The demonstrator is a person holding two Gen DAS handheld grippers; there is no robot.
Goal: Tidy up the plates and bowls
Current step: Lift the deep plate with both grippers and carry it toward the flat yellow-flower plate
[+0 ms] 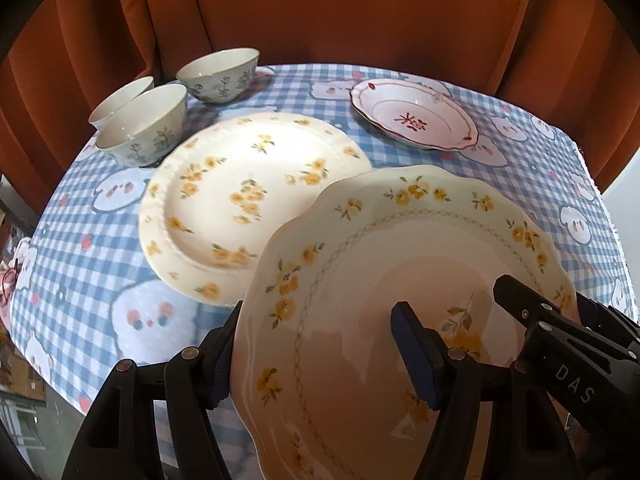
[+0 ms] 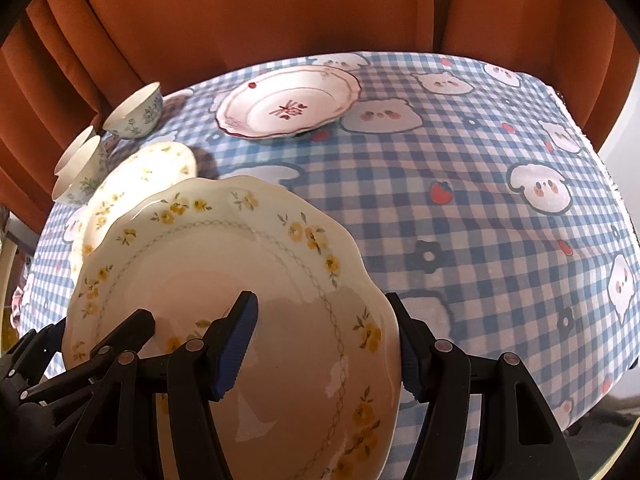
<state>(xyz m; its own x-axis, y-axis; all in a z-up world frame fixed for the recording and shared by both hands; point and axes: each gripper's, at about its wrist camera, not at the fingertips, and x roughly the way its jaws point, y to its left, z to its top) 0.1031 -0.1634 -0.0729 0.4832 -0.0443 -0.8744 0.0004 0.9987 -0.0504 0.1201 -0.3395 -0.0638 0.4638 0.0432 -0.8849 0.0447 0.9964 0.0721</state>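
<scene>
A scalloped cream plate with yellow flowers (image 1: 360, 280) is held tilted above the table by both grippers. My left gripper (image 1: 320, 352) is shut on its left rim; my right gripper (image 2: 324, 344) is shut on its right rim (image 2: 240, 264). The right gripper's finger (image 1: 532, 312) shows in the left wrist view, the left gripper's finger (image 2: 120, 332) in the right wrist view. A round cream plate with yellow flowers (image 1: 248, 200) lies on the table just beyond, also in the right wrist view (image 2: 140, 176). A pink-rimmed plate (image 1: 416, 114) (image 2: 288, 102) lies at the back.
Three floral bowls stand at the back left: one (image 1: 220, 74), one (image 1: 144, 124), one (image 1: 120, 100) behind it. The blue checked tablecloth (image 2: 480, 220) covers the table. Orange curtains (image 1: 320, 8) hang right behind it. The table edge drops off at the right (image 2: 616, 200).
</scene>
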